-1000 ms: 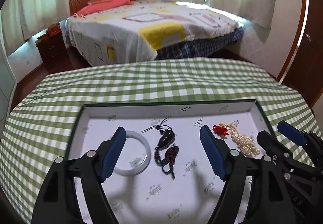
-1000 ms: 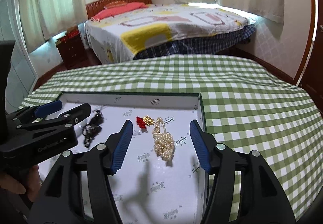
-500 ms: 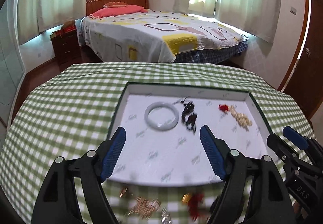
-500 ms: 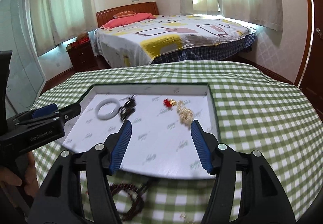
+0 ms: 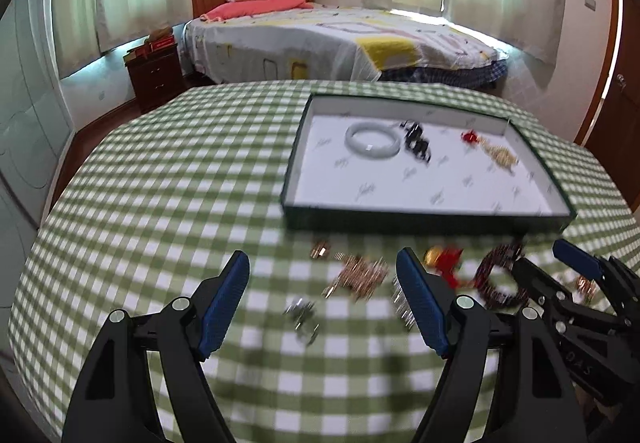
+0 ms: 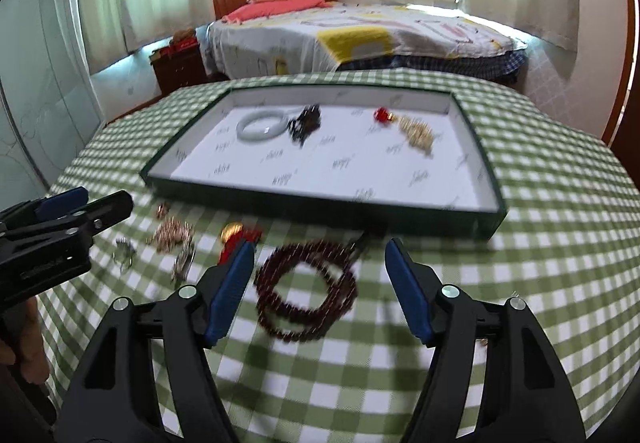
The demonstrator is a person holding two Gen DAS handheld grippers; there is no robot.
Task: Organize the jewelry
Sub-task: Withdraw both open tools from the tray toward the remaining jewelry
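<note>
A shallow green-edged tray (image 5: 424, 217) (image 6: 320, 201) with a white lining holds a pale bangle (image 5: 372, 135) (image 6: 262, 127), a dark cord pendant (image 5: 416, 141) (image 6: 306, 121), a red charm (image 5: 469, 136) (image 6: 382, 114) and a pearl strand (image 5: 502, 155) (image 6: 418, 133). Loose pieces lie on the cloth in front of the tray: a dark red bead bracelet (image 6: 308, 295) (image 5: 500, 275), a gold-and-red charm (image 6: 236, 235) (image 5: 444, 259), a rose-gold chain (image 5: 360, 277) (image 6: 172, 235) and small silver pieces (image 5: 304, 317) (image 6: 126, 253). My left gripper (image 5: 322, 303) is open above the chain. My right gripper (image 6: 320, 291) is open around the bead bracelet, above it.
The table wears a green-and-white checked cloth (image 5: 160, 183) (image 6: 560, 203). Its rounded edge drops off at left and right. A bed (image 5: 340, 39), a wooden nightstand (image 5: 154, 73) and a wooden door (image 5: 616, 83) stand beyond the table.
Both grippers have pulled back from over the tray toward the table's near side. The loose jewelry in front of the tray has come into view. Both stay open.
</note>
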